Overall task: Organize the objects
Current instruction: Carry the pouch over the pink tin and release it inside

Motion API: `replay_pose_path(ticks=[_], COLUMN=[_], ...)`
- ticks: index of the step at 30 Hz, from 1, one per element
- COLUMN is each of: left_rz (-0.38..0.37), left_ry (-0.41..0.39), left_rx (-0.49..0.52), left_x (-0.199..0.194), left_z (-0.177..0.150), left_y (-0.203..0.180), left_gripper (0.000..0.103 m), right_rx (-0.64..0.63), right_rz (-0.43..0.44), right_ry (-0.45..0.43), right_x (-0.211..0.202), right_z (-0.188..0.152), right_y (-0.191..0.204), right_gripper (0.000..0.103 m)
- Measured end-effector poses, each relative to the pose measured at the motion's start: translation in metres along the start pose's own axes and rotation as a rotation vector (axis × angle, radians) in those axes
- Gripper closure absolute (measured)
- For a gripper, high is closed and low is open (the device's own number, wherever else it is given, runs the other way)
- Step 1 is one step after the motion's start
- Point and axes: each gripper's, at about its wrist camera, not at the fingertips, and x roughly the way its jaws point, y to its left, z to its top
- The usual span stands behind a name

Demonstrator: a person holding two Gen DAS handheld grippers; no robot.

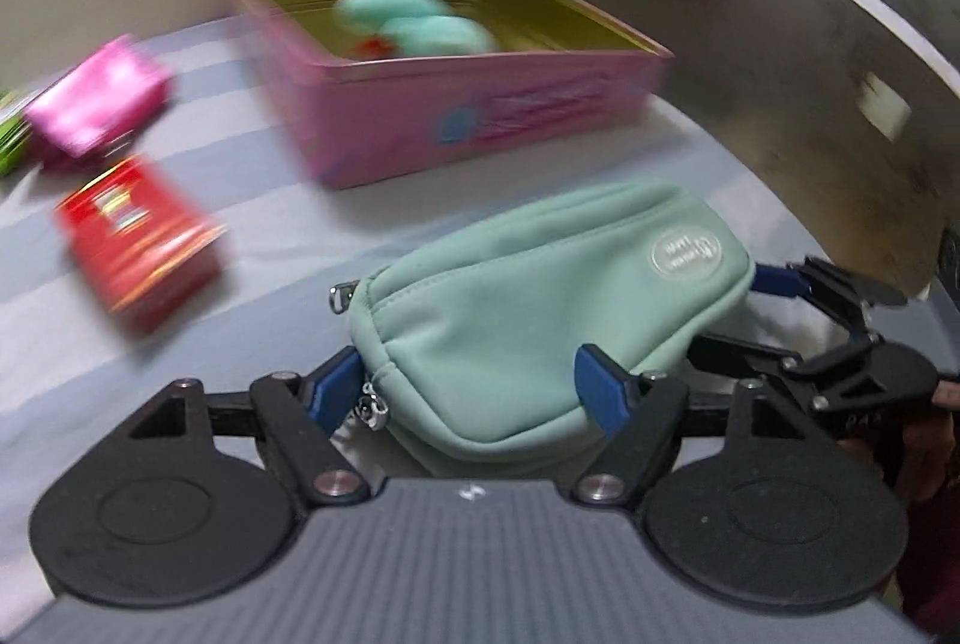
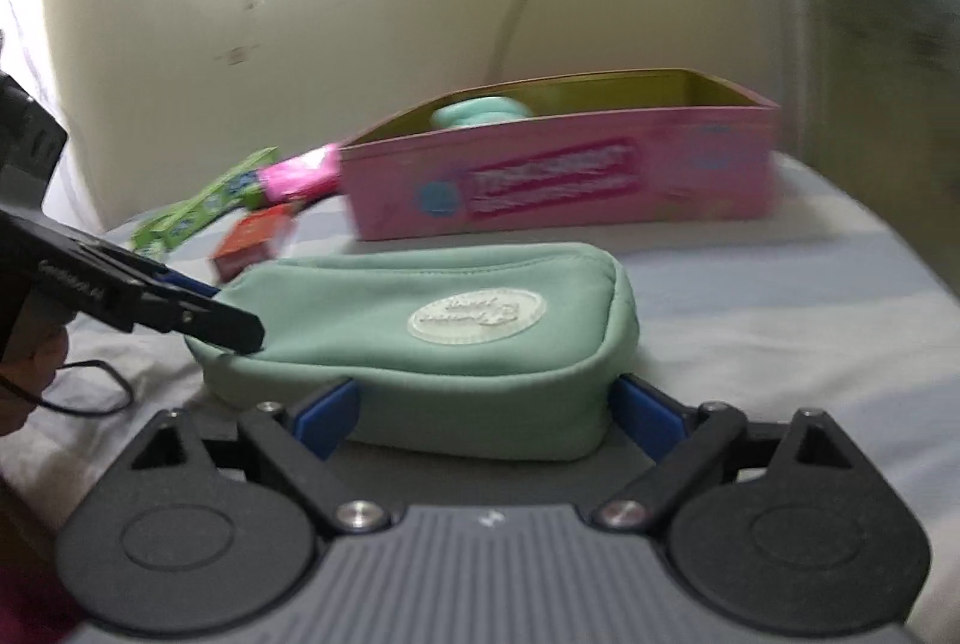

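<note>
Striped bedding (image 2: 780, 296) carried a soft mint-green zip pouch (image 1: 540, 308) lying before a pink tin box (image 1: 480, 116), long axis parallel to the tin's side. Both left gripper (image 1: 474, 392) and right gripper (image 2: 486, 410) bracketed its ends, apparently clamped.

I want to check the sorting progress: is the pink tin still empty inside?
No, the pink tin already holds light turquoise rounded items, which the left wrist view shows over its rim.
</note>
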Motion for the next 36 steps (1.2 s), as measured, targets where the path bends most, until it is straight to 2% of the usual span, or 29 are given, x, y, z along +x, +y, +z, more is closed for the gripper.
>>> replay_pose_path(ticks=[2,4,6,8,11,13,16,20,24,27,32,36], left_rz=[-0.024,-0.014,-0.018,-0.037,-0.036,-0.008,0.07,0.112,0.137,0.158,0.192,0.265], left_ry=[0.022,0.029,0.015,-0.025,-0.127,-0.191,-0.25,-0.245,-0.219,-0.202,-0.174,-0.152], left_rx=[0.022,0.035,0.08,0.09,0.109,0.13,0.171,0.107,0.023,-0.014,-0.077,-0.114], left_x=[0.013,0.02,0.015,0.001,-0.027,-0.035,-0.026,0.003,0.044,0.069,0.109,0.128], left_z=[0.008,0.016,0.031,0.054,0.093,0.113,0.142,0.184,0.219,0.234,0.252,0.252], left_y=[-0.01,-0.017,-0.02,-0.019,-0.019,-0.019,-0.02,0.006,0.037,0.056,0.087,0.099], left_gripper=[0.018,0.02,0.029,0.03,0.03,0.03,0.029,0.029,0.029,0.029,0.029,0.03], right_rx=[0.017,0.019,0.016,0.017,0.011,-0.006,-0.037,-0.031,0.015,0.062,0.11,0.101], right_rz=[-0.018,-0.051,-0.08,-0.073,-0.046,-0.049,-0.058,-0.037,-0.012,-0.008,-0.024,-0.039], right_ry=[-0.007,-0.027,-0.065,-0.134,-0.262,-0.312,-0.338,-0.28,-0.168,-0.075,0.059,0.142], right_x=[-0.007,-0.011,-0.018,-0.028,-0.041,-0.038,-0.017,0.028,0.085,0.125,0.183,0.222], right_z=[-0.006,-0.007,0.0,0.016,0.052,0.079,0.114,0.165,0.211,0.232,0.248,0.249], right_y=[-0.01,-0.015,-0.019,-0.025,-0.031,-0.034,-0.041,-0.061,-0.086,-0.101,-0.113,-0.111], right_gripper=[0.012,0.02,0.022,0.022,0.023,0.022,0.022,0.022,0.022,0.022,0.022,0.023])
